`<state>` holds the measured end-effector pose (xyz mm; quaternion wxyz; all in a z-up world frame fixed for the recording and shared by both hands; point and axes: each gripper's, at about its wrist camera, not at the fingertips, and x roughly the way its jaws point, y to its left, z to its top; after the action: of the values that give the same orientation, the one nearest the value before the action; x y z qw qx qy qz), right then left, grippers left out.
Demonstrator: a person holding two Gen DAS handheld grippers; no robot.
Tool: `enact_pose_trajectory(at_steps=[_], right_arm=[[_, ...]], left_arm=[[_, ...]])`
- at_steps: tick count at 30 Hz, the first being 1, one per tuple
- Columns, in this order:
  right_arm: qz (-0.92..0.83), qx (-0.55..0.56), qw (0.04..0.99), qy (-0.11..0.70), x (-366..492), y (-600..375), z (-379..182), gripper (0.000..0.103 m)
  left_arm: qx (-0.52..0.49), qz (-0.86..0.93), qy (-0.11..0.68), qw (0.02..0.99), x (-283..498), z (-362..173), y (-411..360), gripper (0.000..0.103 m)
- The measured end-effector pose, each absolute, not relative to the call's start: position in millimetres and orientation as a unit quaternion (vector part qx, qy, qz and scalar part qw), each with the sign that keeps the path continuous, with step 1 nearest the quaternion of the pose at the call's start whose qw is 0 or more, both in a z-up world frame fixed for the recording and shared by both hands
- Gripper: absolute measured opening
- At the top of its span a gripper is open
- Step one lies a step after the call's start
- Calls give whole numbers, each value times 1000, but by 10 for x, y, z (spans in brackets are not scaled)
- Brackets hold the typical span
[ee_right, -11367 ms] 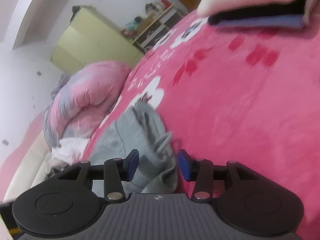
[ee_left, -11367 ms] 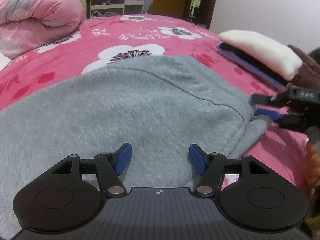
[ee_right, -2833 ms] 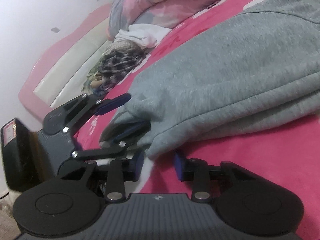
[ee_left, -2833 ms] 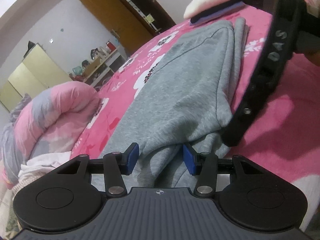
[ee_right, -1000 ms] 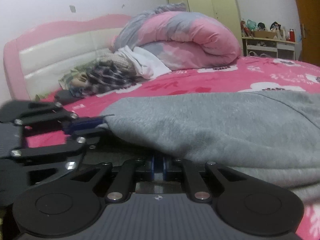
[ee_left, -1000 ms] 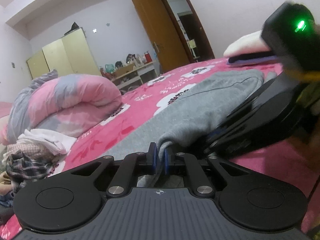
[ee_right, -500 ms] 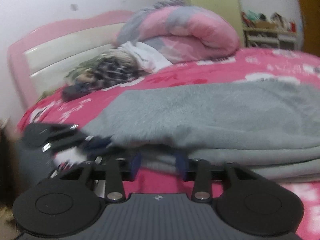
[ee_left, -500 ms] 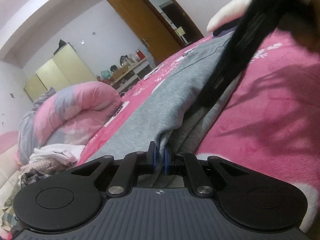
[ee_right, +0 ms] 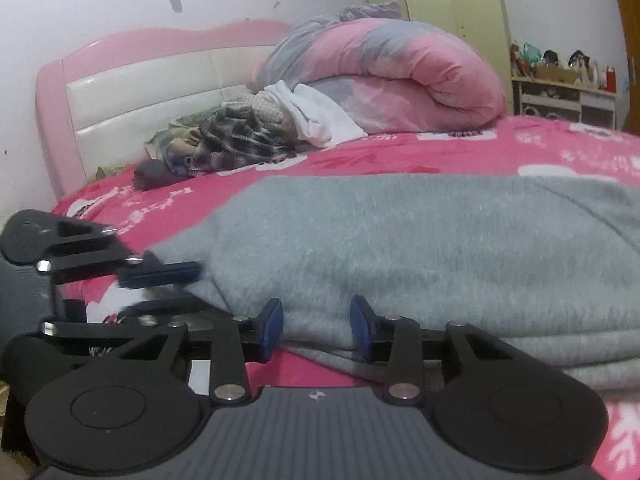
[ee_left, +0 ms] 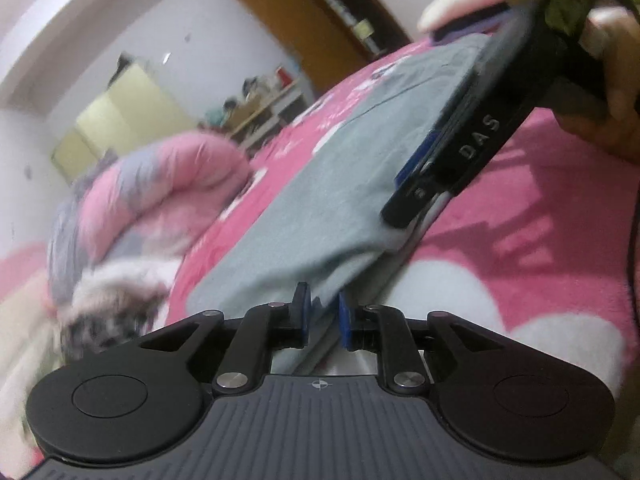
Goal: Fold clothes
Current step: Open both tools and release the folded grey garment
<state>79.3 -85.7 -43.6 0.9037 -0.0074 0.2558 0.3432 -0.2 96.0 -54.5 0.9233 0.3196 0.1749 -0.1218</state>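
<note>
- A second ago both my tools were clamped on the near hem of the grey sweatshirt (ee_right: 420, 240); now my right gripper (ee_right: 316, 326) has let go, and its blue pads stand apart on either side of the folded edge without pressing it
- My left gripper (ee_left: 323, 316) has just been opening: a narrow gap shows between its pads, and the corner of the cloth still lies in that gap, so I read it as released or very nearly so, not a firm pinch
- The sweatshirt now lies on the pink floral bedspread (ee_left: 540, 216) as a stack of layers, top face smooth, layered edges showing along the near side in the right wrist view
- My judgement: this fold has been laid down, and the release is what ends it; the next thing is to draw both tools clear without dragging the top layer askew
- Pose: both tools point slightly downward, low over the bed, side by side at the near edge of the garment; the left tool shows at the left of the right wrist view, its fingers at the corner
- In the left wrist view the right tool crosses the upper right, lying along the garment's edge, with my hand (ee_left: 612, 92) gripping its handle
- The left view is blurred, the rolled quilt (ee_right: 384, 76) smeared in it
</note>
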Motion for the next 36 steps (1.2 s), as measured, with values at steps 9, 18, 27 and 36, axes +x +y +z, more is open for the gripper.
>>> enact_pose_trajectory(at_steps=[9,18,27,36], right_arm=[[327,15,924,197,575,-1203,-145,40],[239,-26,943,228,847,-1508,-214,41],[235,-50,941,237,881,-1448,-541,42],[136,-131,966,177,806,-1484,-197,43]], left_arm=[[140,-138,154,968,248,-100,934,18],[238,-156,188,940,308,-660,643,27],[230,-135,181,947,220,-692,628,30],[227,-124,184,948,246,-704,627,31]])
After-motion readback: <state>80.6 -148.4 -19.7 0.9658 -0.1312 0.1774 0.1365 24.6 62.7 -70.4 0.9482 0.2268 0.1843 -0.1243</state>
